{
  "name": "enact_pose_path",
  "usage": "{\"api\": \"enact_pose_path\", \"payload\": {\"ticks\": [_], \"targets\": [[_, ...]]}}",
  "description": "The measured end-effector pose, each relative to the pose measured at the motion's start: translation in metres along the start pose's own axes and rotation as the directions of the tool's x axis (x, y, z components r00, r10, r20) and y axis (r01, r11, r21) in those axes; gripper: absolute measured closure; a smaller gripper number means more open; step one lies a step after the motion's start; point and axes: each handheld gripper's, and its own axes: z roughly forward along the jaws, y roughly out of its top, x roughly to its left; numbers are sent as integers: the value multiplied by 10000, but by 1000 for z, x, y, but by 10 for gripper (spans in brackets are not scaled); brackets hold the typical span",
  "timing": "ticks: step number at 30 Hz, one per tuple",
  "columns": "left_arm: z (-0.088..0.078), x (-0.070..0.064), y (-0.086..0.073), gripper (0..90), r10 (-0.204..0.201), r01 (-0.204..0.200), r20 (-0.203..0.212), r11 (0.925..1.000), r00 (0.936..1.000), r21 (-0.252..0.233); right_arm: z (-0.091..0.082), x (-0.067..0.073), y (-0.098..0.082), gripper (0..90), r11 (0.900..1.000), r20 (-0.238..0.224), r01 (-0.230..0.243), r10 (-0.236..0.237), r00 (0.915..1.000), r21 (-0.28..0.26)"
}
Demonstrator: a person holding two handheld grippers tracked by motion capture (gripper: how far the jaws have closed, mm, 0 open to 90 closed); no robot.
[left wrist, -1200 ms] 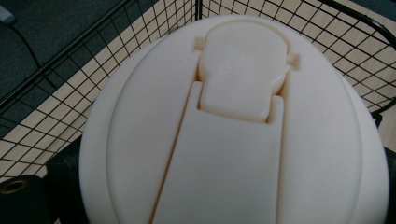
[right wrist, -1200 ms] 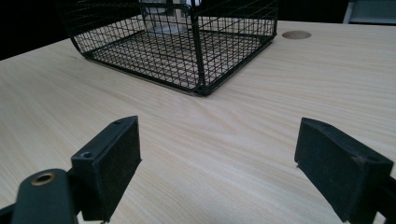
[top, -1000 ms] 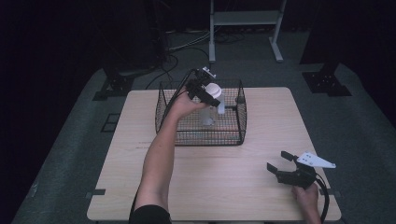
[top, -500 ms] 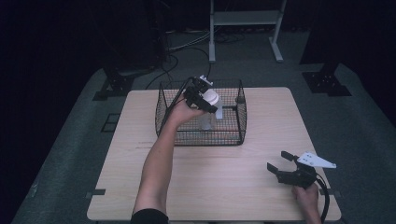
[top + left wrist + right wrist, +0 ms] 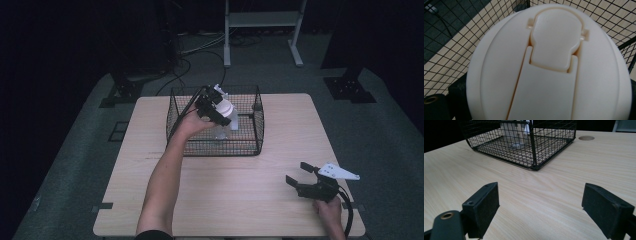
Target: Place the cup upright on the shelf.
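Black wire basket (image 5: 215, 120) sits near the far edge of the wooden surface (image 5: 250, 200). The left tool (image 5: 212, 107) grips a white bottle (image 5: 224, 117) by its cap, holding it inside the basket. The right tool (image 5: 305, 182) rests wide open and empty near the right corner.

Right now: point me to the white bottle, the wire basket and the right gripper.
white bottle (image 5: 549, 65), left gripper view, on its flip-top cap.
wire basket (image 5: 220, 148), high view, on its near wall.
right gripper (image 5: 298, 176), high view, midway between its open fingertips.
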Motion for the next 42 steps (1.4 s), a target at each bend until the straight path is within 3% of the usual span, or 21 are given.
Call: {"api": "enact_pose_path", "payload": {"ticks": [8, 12, 15, 29, 33, 42], "targets": [[1, -4, -2, 38, 244, -247, -206, 9996, 9995, -150, 1, 2, -1, 135, 9999, -67, 88, -87, 9999, 149], [-2, -1, -6, 18, 123, -127, -170, 9996, 9998, -257, 1, 2, -1, 134, 9997, -22, 78, -78, 10000, 213], [-8, 3, -9, 0, -128, 125, -46, 9981, 9999, -607, 2, 2, -1, 135, 9997, 13, 98, -98, 10000, 225], [-23, 8, -23, 0, -424, 425, 27, 9963, 9991, -745, 4, 5, -1, 135, 9984, 120, 332, -338, 9994, 467], [-29, 6, -27, 0, -414, 435, 241, 9945, 9989, -954, 5, 6, -1, 134, 9982, 139, 323, -330, 9994, 496], [-42, 1, -41, 0, -203, 237, 295, 9922, 9994, -1220, 5, 6, -1, 134, 9981, 160, 324, -332, 9993, 519]]}}
